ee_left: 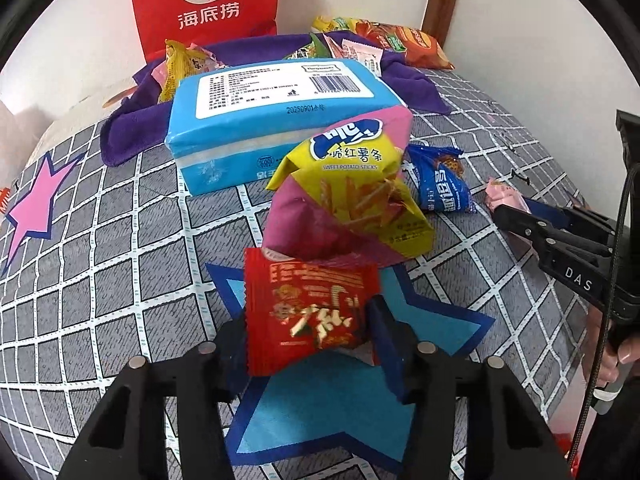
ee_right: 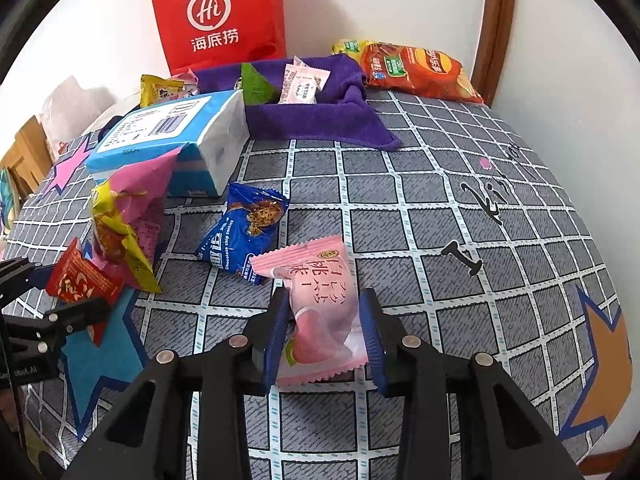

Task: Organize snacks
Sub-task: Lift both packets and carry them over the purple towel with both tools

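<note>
Grey white-gridded cloth (ee_right: 400, 200), purple towel (ee_right: 312, 120), red packet (ee_left: 308, 312), pink packet (ee_right: 324, 312), blue packet (ee_right: 240, 236)

Checked bedsheet (ee_right: 420, 184) carries tissue pack (ee_right: 168, 136), purple towel (ee_right: 320, 124), snack packets (ee_right: 244, 236)

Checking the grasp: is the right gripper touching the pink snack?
Touching. The right wrist view shows the pink snack squeezed between both blue pads of the right gripper.

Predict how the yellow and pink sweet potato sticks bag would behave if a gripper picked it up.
The sweet potato sticks bag looks puffed and creased, so it would probably crumple and flop rather than stay stiff. It is likely light for its size. Its glossy film may slip between gripper pads, and the thin sticks pictured on it suggest contents that could snap under a hard squeeze.
</note>
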